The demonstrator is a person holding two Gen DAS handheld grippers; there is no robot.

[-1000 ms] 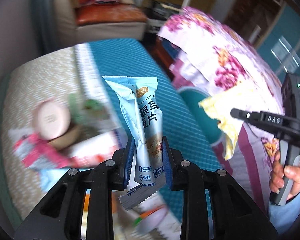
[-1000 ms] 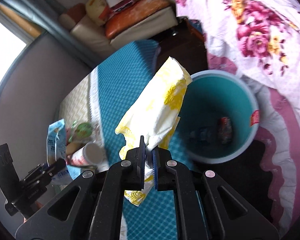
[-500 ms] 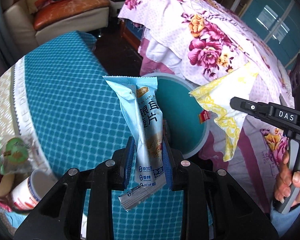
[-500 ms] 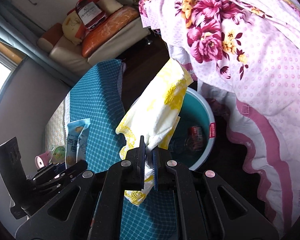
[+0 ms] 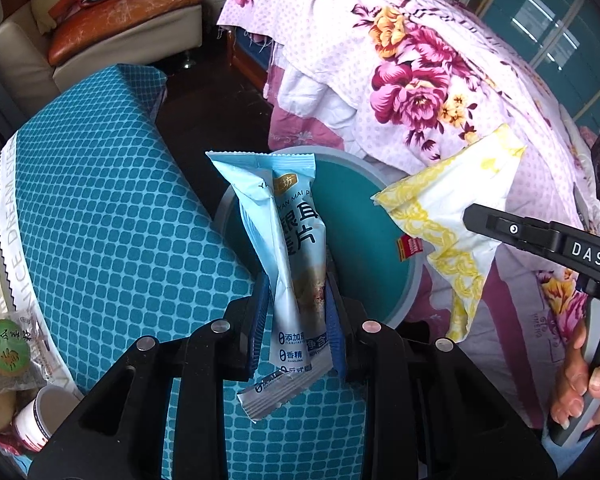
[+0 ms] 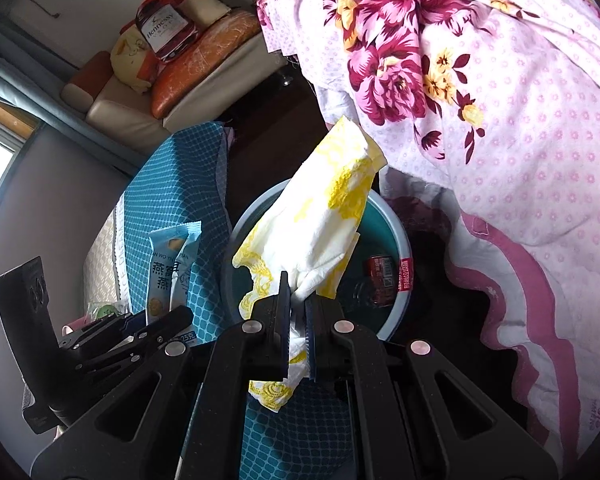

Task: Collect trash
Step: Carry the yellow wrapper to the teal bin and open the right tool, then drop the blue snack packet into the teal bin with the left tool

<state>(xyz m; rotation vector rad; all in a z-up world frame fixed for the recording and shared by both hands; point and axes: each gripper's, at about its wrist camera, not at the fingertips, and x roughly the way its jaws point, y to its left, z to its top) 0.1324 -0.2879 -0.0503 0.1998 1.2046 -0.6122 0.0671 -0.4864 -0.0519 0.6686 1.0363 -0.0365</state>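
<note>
Now both grippers (wrapper (image 5: 296,264), napkin (image 6: 320,220)) reach nearer the bin (image 5: 414,280).

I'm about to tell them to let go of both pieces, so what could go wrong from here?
The light blue snack wrapper in the left gripper hangs by the teal bin's near rim, beside the blue tablecloth; it may miss. The yellow-patterned napkin in the right gripper is light and may flutter out.
</note>
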